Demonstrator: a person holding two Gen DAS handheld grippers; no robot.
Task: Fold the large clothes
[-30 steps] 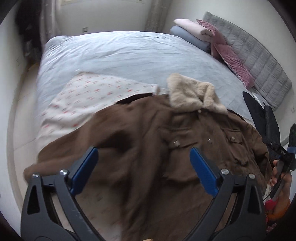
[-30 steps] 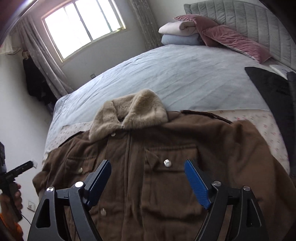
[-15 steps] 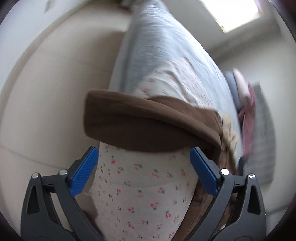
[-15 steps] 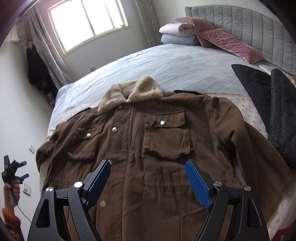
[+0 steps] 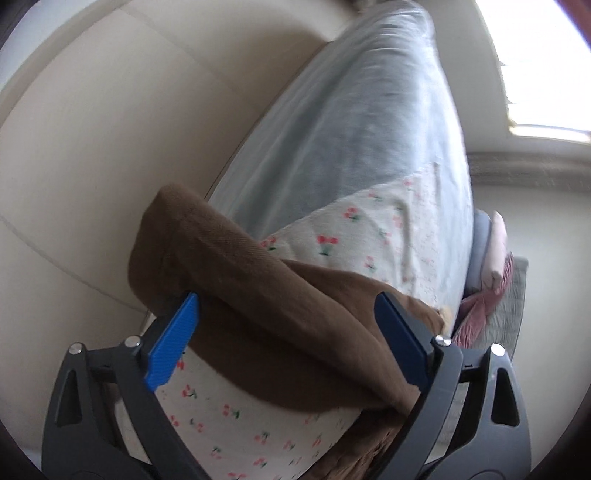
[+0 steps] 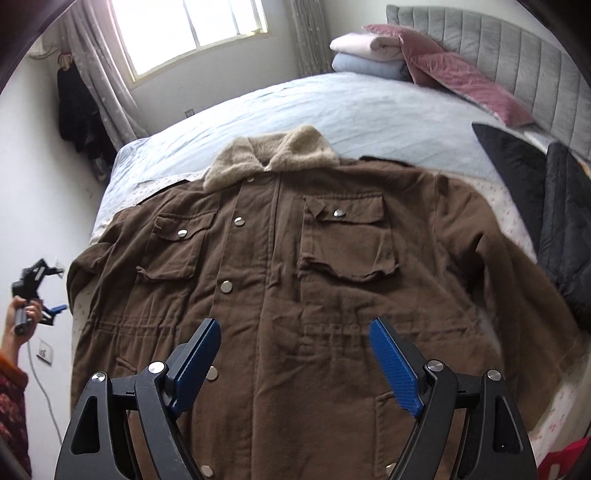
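Daylight from a window [image 6: 192,33] at the upper left of the right wrist view falls on a bed [image 6: 332,107] covered in a smooth pale blue quilt, with a grey channel-tufted headboard [image 6: 517,51] at the upper right. Against the headboard sit two velvety pink cushions [image 6: 461,77] and a stack of folded blankets [image 6: 365,55], one pale pink over one light blue. A brown jacket [image 6: 280,280] lies flat and face up across the middle of the frame on a white sheet with small red cherry prints [image 6: 506,206]. Its cloth is a matte woven cotton with silver snap buttons, two flapped chest pockets and a fluffy beige fleece collar [image 6: 273,155] at the top. A black quilted garment [image 6: 554,206] lies at the right edge, touching the sleeve there. No writing or label can be read.

The right gripper [image 6: 295,354] hovers above the jacket's lower front, its blue ribbed fingers [image 6: 393,365] spread wide and holding nothing. The left gripper [image 5: 284,339] appears in its own view at the bed's side, fingers [image 5: 171,350] also spread wide, with the folded-over cuff end of the jacket's left sleeve [image 5: 236,280] hanging over the mattress edge between them; whether the pads touch the cloth cannot be told. In the right wrist view the left gripper [image 6: 55,308] shows small at the left edge, held in a hand [image 6: 24,314]
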